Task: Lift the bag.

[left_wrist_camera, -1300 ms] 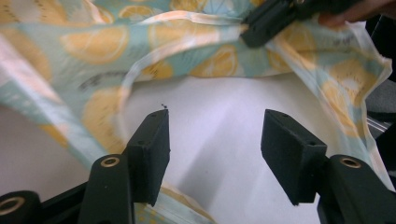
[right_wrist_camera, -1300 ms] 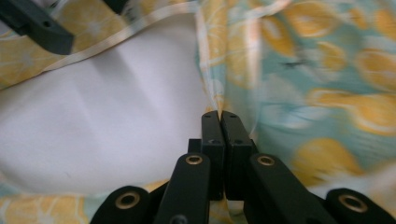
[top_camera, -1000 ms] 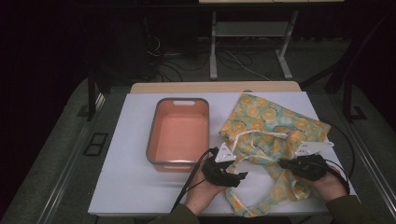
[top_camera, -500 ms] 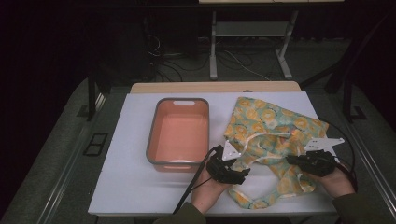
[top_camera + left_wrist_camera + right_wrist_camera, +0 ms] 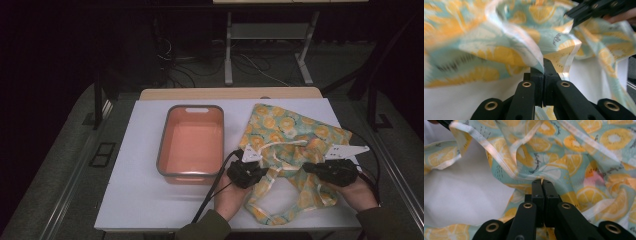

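Observation:
A teal cloth point(image 5: 290, 125) printed with orange and lemon slices, with white straps, lies rumpled on the right half of the white table point(image 5: 135, 200). My left gripper point(image 5: 266, 172) sits at the cloth's near left edge; its jaws have just been closing and are now shut on a fold of the cloth point(image 5: 499, 50), as the left gripper point(image 5: 543, 65) view shows. My right gripper point(image 5: 306, 166) points left from the near right and is shut on the cloth point(image 5: 579, 157) too, its tips point(image 5: 541, 182) pinching a hemmed edge. The cloth sags between the two grips.
A pink tub with a grey rim point(image 5: 165, 150) stands left of the cloth, close to my left gripper's cable. Bare table lies left of and in front of the tub. Beyond the table's far edge are dark floor, cables and a stand's legs point(image 5: 229, 60).
The left jaws have come together on the cloth's edge. Both hands have edged slightly up the picture, and the cloth's near part has bunched between them.

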The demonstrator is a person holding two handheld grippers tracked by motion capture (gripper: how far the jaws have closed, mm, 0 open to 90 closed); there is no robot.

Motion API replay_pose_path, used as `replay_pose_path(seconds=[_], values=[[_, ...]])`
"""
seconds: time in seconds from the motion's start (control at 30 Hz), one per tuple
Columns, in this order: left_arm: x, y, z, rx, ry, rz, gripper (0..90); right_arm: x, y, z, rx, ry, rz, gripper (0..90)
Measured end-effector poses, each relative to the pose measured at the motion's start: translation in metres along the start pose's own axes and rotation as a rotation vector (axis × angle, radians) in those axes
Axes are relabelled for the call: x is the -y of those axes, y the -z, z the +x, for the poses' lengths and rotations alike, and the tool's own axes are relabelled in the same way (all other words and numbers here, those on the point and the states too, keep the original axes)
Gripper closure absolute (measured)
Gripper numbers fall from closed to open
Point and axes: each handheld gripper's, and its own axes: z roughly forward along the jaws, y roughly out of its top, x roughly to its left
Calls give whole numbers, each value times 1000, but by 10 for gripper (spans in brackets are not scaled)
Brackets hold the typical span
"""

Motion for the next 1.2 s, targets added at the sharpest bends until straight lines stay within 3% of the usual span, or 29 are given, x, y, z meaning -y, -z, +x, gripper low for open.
replay_pose_path(seconds=[0.33, 0.53, 0.8, 1.03, 1.1, 1.2], values=[[-27, 47, 29, -57, 55, -129, 891, -27, -8, 0, 8, 29, -68, 890], [-34, 62, 42, -76, 76, -172, 892, -43, -10, -1, 21, 46, -118, 890], [-42, 86, 44, -84, 73, -256, 892, -66, 8, 3, 31, 56, -234, 891], [-51, 115, 40, -100, 56, -353, 892, -90, 35, 19, 10, 98, -353, 893], [-53, 119, 42, -111, 52, -362, 892, -97, 41, 23, 13, 118, -377, 893], [-55, 114, 50, -99, 59, -346, 891, -101, 39, 19, 34, 123, -367, 893]])
